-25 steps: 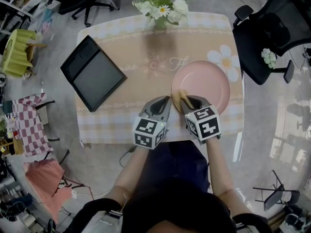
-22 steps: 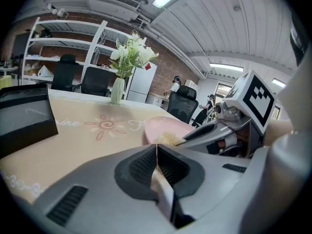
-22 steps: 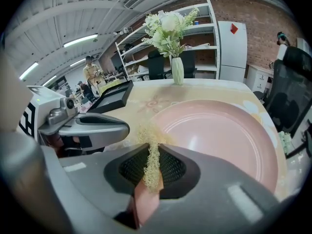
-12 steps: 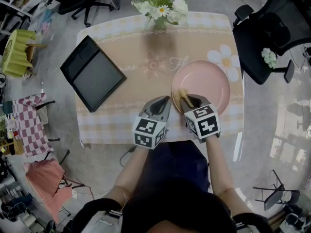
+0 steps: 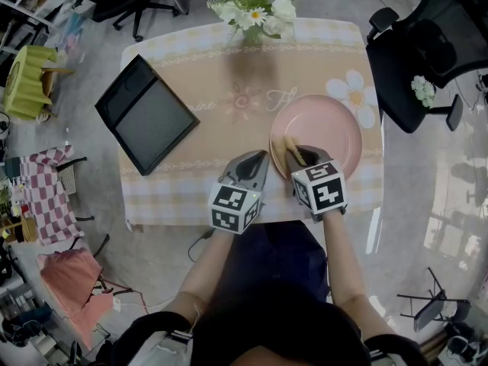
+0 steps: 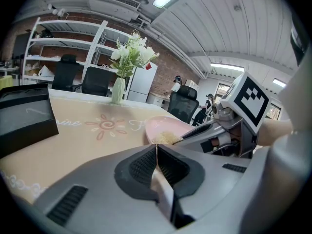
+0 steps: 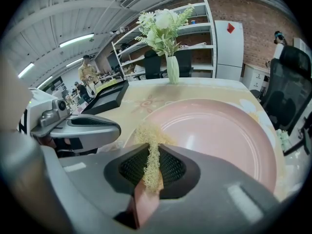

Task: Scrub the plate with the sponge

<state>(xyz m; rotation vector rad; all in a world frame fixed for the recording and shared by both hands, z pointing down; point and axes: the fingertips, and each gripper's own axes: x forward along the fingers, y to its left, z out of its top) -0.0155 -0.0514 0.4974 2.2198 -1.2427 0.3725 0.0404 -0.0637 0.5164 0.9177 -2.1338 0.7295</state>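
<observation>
Scrubbing looks to be under way in the head view: the pink plate (image 5: 328, 124) lies at the near right of the patterned table (image 5: 221, 90), and the right gripper (image 5: 294, 157) reaches over the plate's near-left rim with the yellowish sponge (image 5: 287, 151) at its tip, on or just above the plate. The left gripper (image 5: 255, 163) rests just beside the plate on the cloth, probably parked close so it can steady the dish if it slides. A black tray (image 5: 145, 115) sits well apart at the left.

In the left gripper view, the jaws are pressed together with nothing between them. They point toward the plate's edge, where the sponge shows.

In the right gripper view, the jaws pinch the sponge's fibrous strip near its middle, leaving a tuft free ahead of the tips. That grip seems chosen so the soft part, not the jaws, meets the plate.
</observation>
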